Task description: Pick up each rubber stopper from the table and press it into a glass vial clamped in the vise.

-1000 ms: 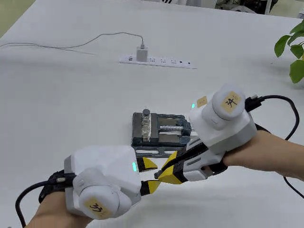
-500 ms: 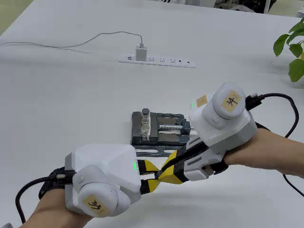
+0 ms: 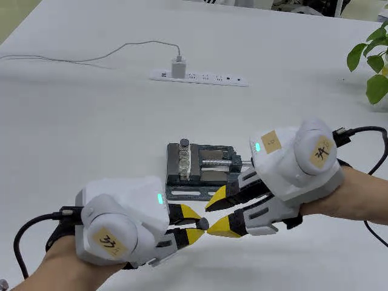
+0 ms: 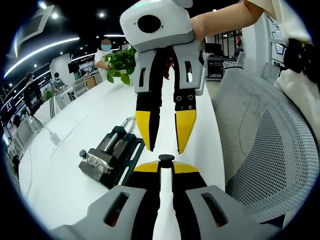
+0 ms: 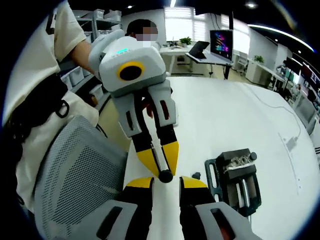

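A small dark rubber stopper [image 3: 203,224] is pinched at the tips of my left gripper [image 3: 196,225], which is shut on it above the table in front of the vise [image 3: 209,177]. In the left gripper view the stopper [image 4: 166,159] sits between my own yellow tips [image 4: 166,168]. My right gripper [image 3: 217,213] faces it tip to tip with its jaws open on either side of the stopper; it hangs open from above [image 4: 165,149]. From the right gripper [image 5: 167,184], the stopper [image 5: 165,176] shows at the left gripper's tip. The vise clamps glass vials [image 3: 183,162]; one carries a dark stopper [image 3: 184,143].
A white power strip [image 3: 200,77] with a charger and cable lies at the back of the white table. Plant leaves [image 3: 373,66] stand at the right edge. A grey mesh chair [image 4: 265,145] is close behind the table edge. Black cables trail from both grippers.
The right gripper's jaws, held together at the meeting point before, have opened. The left gripper's jaws have closed on the stopper. The right hand has dropped a little lower and to the right.
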The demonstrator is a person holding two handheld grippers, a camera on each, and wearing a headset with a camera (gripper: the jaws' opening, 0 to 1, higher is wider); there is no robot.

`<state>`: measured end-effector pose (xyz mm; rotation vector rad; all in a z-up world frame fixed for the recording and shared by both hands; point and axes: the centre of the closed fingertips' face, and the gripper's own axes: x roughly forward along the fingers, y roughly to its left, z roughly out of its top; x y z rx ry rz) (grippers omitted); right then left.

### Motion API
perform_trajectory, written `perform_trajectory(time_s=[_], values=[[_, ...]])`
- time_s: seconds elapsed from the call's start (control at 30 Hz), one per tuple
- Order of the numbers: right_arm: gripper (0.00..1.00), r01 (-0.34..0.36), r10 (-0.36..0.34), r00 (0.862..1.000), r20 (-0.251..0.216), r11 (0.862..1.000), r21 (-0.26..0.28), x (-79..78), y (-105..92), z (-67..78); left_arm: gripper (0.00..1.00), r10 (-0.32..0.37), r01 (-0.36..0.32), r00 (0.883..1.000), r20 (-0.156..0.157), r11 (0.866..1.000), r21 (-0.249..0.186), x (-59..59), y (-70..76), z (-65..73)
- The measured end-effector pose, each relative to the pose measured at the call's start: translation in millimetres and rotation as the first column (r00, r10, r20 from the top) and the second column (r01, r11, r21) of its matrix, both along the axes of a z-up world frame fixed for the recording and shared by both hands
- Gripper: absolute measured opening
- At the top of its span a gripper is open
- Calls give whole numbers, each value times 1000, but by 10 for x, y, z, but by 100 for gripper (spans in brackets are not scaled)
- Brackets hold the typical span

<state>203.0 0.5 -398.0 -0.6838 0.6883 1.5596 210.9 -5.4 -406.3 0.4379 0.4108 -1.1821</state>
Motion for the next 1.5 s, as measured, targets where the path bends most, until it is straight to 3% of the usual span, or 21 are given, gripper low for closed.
perform_trajectory(time_s=[0.17, 0.33, 0.5, 0.97, 1.0, 1.1, 1.17, 1.5], values=[[15, -54, 54, 998, 42, 999, -1, -31, 5, 1, 4, -6, 6, 1000, -24, 1000, -14, -28, -11, -7], [13, -84, 85, 994, 64, 996, -8, -45, 9, -21, 4, -2, 1, 1000, -26, 1000, -21, -39, -21, -4], [10, -88, 89, 995, 53, 996, -16, -65, 13, -33, 4, 9, -11, 999, -44, 999, -47, -46, -33, 22], [9, -111, 112, 992, 63, 994, -17, -76, 22, -36, 4, 5, -8, 998, -56, 998, -59, -66, -36, 22], [9, -114, 115, 991, 63, 993, -16, -80, 23, -35, 4, 7, -13, 998, -65, 997, -80, -69, -43, 43], [9, -115, 116, 991, 62, 993, -14, -85, 23, -33, 4, 10, -16, 997, -76, 996, -86, -65, -37, 37], [9, -117, 118, 991, 65, 993, -14, -81, 20, -25, 4, 28, -43, 993, -118, 991, -126, -62, -39, 53], [8, -151, 153, 984, 87, 988, -27, -80, 13, 0, 4, 26, -50, 989, -148, 986, -159, -71, -48, 80]])
